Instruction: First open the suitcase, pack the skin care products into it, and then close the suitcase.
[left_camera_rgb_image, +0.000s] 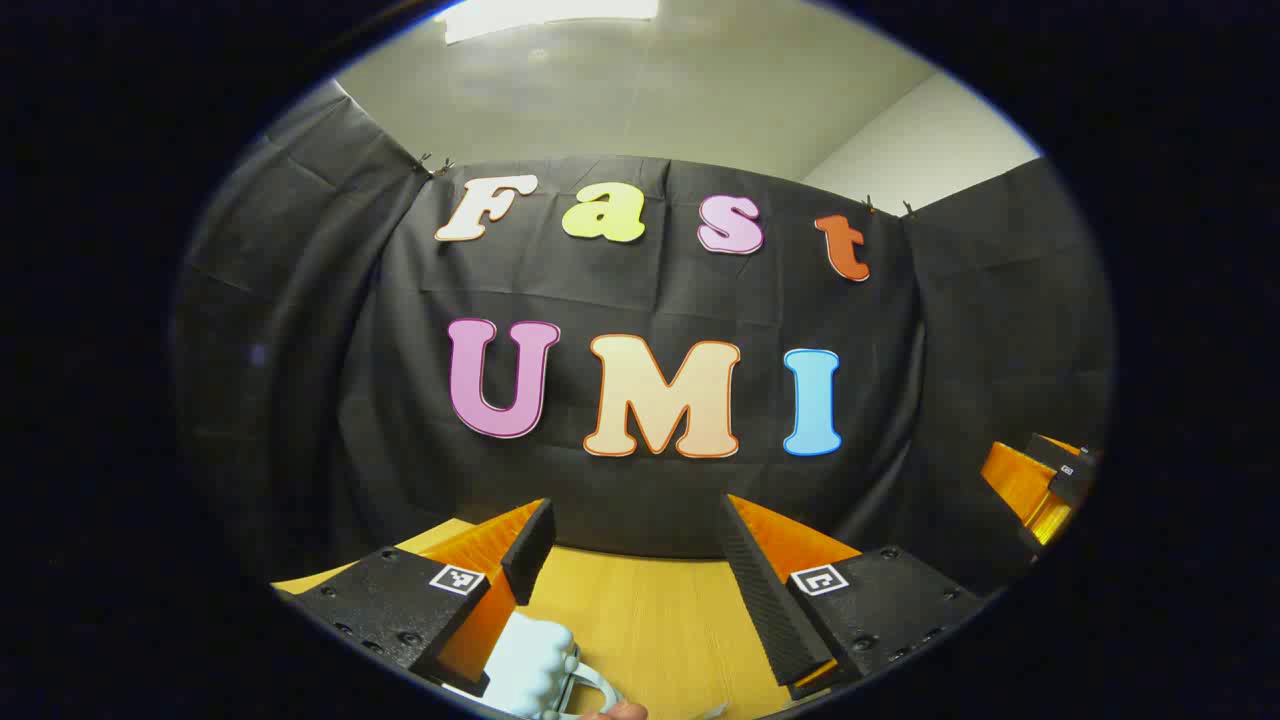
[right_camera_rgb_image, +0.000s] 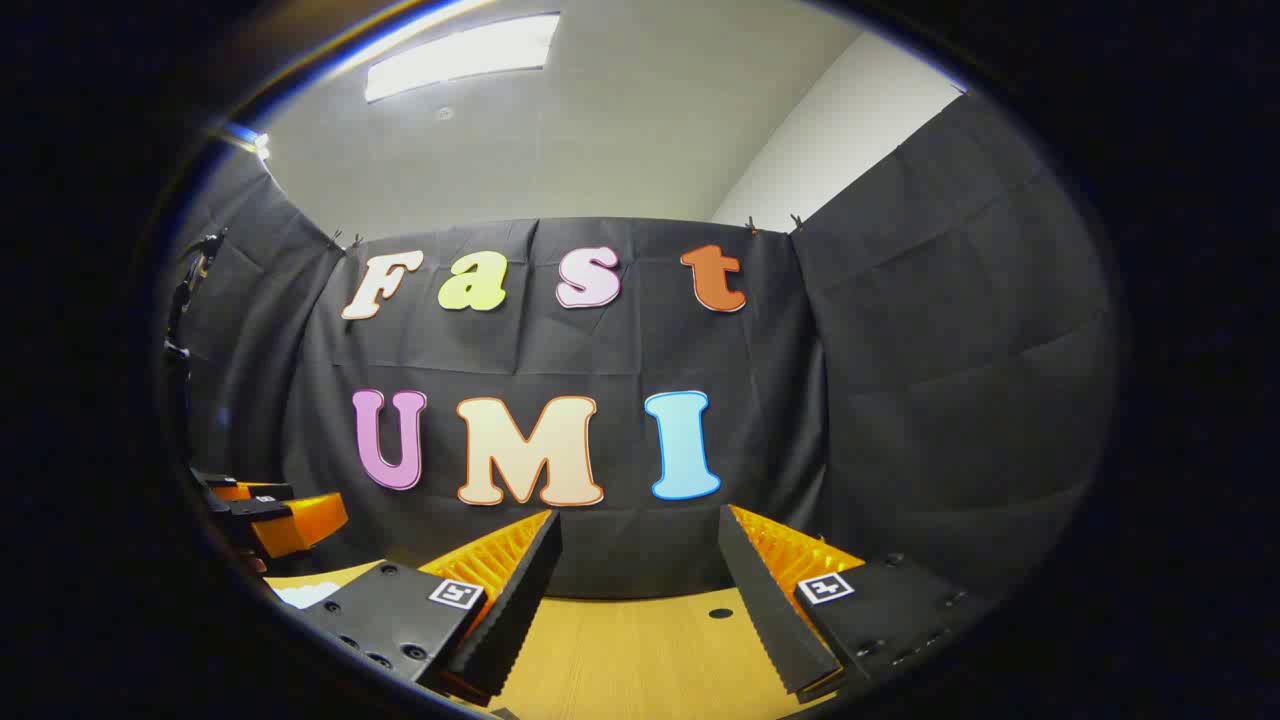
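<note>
Left gripper view: the left tongs (left_camera_rgb_image: 640, 560) are spread wide, with nothing between the fingers (left_camera_rgb_image: 527, 550). They hang over the wooden bench (left_camera_rgb_image: 650, 620) and point toward its far edge, where the black cloth wall (left_camera_rgb_image: 650, 290) rises. A pale, ribbed white object (left_camera_rgb_image: 530, 660) lies on the bench at the near edge, just beside the left finger and partly hidden by it; it cannot be told whether this is a skin care product. A thin white loop or handle (left_camera_rgb_image: 590, 685) sits next to it. The right tongs (left_camera_rgb_image: 1040, 485) appear at the right edge of this view, well apart and raised above the bench.

Right gripper view: the right tongs (right_camera_rgb_image: 640, 570) are likewise released, fingers (right_camera_rgb_image: 520, 590) wide apart and holding nothing, aimed at the bench's far edge. A small dark hole (right_camera_rgb_image: 720, 612) marks the bench surface near that edge, between the fingers. The left tongs (right_camera_rgb_image: 285, 520) show at the left, well apart. A white patch (right_camera_rgb_image: 305, 593) lies on the bench near its left edge; what it is cannot be told. A ceiling light (right_camera_rgb_image: 460, 55) glows above the cloth wall.
</note>
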